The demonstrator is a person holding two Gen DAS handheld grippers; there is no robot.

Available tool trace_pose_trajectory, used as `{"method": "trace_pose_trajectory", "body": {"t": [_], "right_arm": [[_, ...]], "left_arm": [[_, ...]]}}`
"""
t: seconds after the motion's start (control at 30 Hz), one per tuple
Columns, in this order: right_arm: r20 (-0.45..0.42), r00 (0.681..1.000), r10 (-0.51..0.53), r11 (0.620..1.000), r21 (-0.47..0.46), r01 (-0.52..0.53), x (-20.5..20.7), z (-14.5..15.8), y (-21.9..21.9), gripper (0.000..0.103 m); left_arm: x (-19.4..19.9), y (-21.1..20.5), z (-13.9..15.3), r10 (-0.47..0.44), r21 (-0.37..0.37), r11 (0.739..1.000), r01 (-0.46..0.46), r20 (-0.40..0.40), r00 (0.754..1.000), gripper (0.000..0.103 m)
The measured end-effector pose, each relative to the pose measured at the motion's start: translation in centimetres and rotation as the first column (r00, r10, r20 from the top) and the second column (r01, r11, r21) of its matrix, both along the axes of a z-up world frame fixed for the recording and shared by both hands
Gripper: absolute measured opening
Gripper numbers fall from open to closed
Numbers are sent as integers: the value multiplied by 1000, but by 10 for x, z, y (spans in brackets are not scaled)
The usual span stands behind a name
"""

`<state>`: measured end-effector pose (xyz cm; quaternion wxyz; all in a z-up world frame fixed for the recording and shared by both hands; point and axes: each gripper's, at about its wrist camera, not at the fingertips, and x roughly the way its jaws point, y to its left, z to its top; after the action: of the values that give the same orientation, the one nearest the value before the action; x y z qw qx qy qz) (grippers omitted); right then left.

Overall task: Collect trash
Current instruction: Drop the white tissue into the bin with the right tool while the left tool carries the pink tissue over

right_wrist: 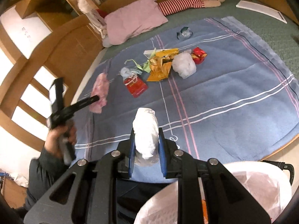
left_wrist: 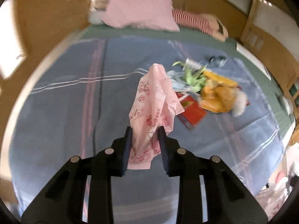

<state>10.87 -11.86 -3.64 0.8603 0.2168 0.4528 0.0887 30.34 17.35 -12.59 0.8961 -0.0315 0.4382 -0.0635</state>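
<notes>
My left gripper (left_wrist: 145,130) is shut on a pink printed plastic bag (left_wrist: 154,100) and holds it above the blue blanket (left_wrist: 65,112). It also shows in the right wrist view (right_wrist: 93,98) with the pink bag (right_wrist: 101,89). My right gripper (right_wrist: 146,130) is shut on a crumpled white tissue wad (right_wrist: 145,128), held above the blanket's near edge. More trash lies in a pile on the blanket: a yellow snack wrapper (right_wrist: 159,67), a red packet (right_wrist: 136,87), green paper strips (right_wrist: 139,66), a white wad (right_wrist: 184,67) and a red wrapper (right_wrist: 199,55).
A bin lined with a white bag (right_wrist: 252,184) stands at the lower right, off the bed's edge. A pink pillow (right_wrist: 134,21) and a striped plush toy (right_wrist: 183,2) lie at the head of the bed. A small blue-and-clear wrapper (right_wrist: 184,32) lies apart, farther back.
</notes>
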Motion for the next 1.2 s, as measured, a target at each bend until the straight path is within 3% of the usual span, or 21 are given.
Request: {"method": "trace_pose_trajectory", "body": {"t": [0.13, 0.27, 0.4, 0.63, 0.77, 0.9, 0.97, 1.03, 1.1, 1.2], "right_arm": [[7, 1000, 10, 999, -46, -10, -15, -1, -6, 22], [25, 999, 27, 994, -107, -25, -31, 3, -5, 22], [69, 996, 51, 978, -205, -35, -50, 15, 3, 22], [113, 992, 50, 979, -204, -26, -86, 39, -21, 22], [91, 996, 13, 977, -212, 7, -112, 38, -49, 22], [15, 1000, -16, 976, -218, 19, -128, 19, -71, 22], [-53, 999, 0, 979, -202, -11, -132, 6, -78, 28], [-98, 995, 12, 978, -205, -32, -136, -2, -81, 59], [-76, 997, -18, 977, -211, 2, -142, 1, -87, 73], [8, 997, -75, 985, -153, 75, -152, 18, -106, 76]], "left_arm": [[-96, -12, 31, 42, -33, 999, -40, 59, 997, 30], [-159, -23, 49, 54, -25, 998, -52, 95, 994, 30], [-197, -40, 60, 65, -6, 998, -64, 130, 989, 30], [-246, -86, 73, 15, -40, 999, -8, 190, 982, 30], [-264, -109, 78, -39, -30, 998, 46, 208, 977, 30], [-277, -129, 77, -88, -32, 995, 97, 208, 974, 30], [-282, -141, 76, -119, -25, 992, 127, 206, 971, 30], [-284, -150, 73, -146, -22, 988, 153, 194, 970, 30], [-282, -153, 70, -162, -28, 985, 170, 183, 970, 30], [-280, -159, 66, -192, -49, 978, 202, 159, 968, 30]]}}
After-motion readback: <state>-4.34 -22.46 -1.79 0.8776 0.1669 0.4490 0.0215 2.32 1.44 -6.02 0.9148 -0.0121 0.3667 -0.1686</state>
